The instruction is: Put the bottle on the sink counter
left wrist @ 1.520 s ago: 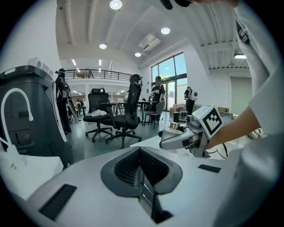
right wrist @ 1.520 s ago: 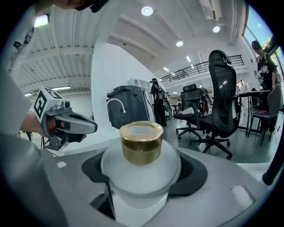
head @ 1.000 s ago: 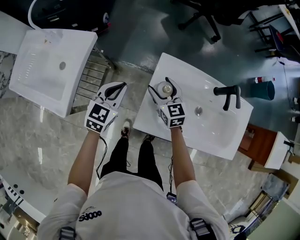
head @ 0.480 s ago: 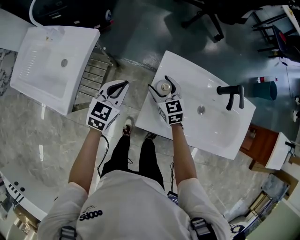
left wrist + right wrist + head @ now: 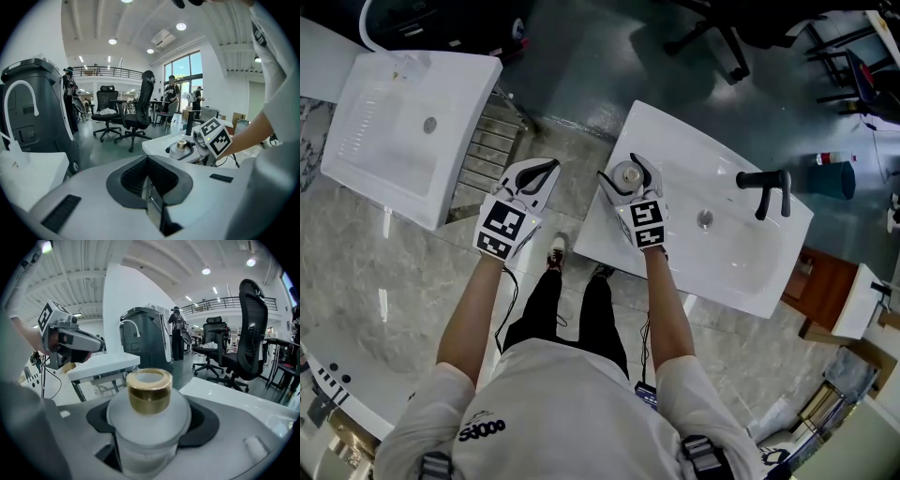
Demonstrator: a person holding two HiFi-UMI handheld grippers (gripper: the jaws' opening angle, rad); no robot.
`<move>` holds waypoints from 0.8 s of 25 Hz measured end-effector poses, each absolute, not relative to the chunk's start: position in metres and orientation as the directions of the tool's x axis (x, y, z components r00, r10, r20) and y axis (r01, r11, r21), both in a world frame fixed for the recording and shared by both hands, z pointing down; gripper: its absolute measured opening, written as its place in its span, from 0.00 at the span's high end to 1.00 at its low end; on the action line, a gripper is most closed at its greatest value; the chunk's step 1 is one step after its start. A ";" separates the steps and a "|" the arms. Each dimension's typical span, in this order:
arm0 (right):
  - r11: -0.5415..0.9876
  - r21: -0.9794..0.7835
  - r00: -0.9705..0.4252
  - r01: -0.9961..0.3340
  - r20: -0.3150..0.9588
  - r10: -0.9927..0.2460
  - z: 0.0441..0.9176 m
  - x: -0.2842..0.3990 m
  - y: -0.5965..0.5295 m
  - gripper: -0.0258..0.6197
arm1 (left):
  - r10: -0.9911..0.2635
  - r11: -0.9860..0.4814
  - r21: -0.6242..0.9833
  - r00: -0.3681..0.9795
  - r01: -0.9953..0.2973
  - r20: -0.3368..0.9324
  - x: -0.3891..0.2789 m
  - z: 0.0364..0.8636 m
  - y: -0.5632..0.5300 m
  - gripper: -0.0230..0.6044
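Observation:
A frosted bottle point(image 5: 628, 174) with a gold neck stands upright on the near left corner of the white sink counter point(image 5: 602, 230). My right gripper point(image 5: 619, 167) is around it, its black jaws hugging the bottle's sides, shut on it. In the right gripper view the bottle point(image 5: 149, 414) fills the space between the jaws of my right gripper point(image 5: 151, 437). My left gripper point(image 5: 546, 167) hangs over the floor to the left of the counter, shut and empty. In the left gripper view my left gripper's point(image 5: 151, 199) jaws meet, and the bottle point(image 5: 180, 146) shows far off.
A black faucet point(image 5: 761, 190) and a drain point(image 5: 705, 219) lie to the right on the sink. A second white sink point(image 5: 403, 131) stands at the left, with a metal rack point(image 5: 483, 155) between. Office chairs point(image 5: 712, 37) and a blue bin point(image 5: 832, 178) are beyond.

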State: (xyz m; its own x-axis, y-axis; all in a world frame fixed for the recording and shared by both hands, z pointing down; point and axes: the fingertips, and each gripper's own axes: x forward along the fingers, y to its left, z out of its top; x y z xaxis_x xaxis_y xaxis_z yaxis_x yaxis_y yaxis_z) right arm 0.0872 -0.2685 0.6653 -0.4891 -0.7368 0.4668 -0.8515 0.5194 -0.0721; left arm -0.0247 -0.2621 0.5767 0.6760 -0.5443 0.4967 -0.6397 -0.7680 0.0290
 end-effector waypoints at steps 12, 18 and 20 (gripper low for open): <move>0.533 -0.047 -0.494 -0.845 0.451 -0.744 0.665 0.081 -0.266 0.42 | -0.538 -0.769 0.040 0.679 -0.638 0.499 -0.026 0.583 -0.262 0.96; 0.550 -0.046 -0.506 -0.834 0.464 -0.727 0.668 0.081 -0.262 0.42 | -0.538 -0.767 0.047 0.682 -0.639 0.496 -0.022 0.581 -0.263 0.96; 0.553 -0.064 -0.516 -0.831 0.460 -0.722 0.667 0.081 -0.262 0.42 | -0.539 -0.767 0.049 0.683 -0.640 0.493 -0.021 0.580 -0.262 0.96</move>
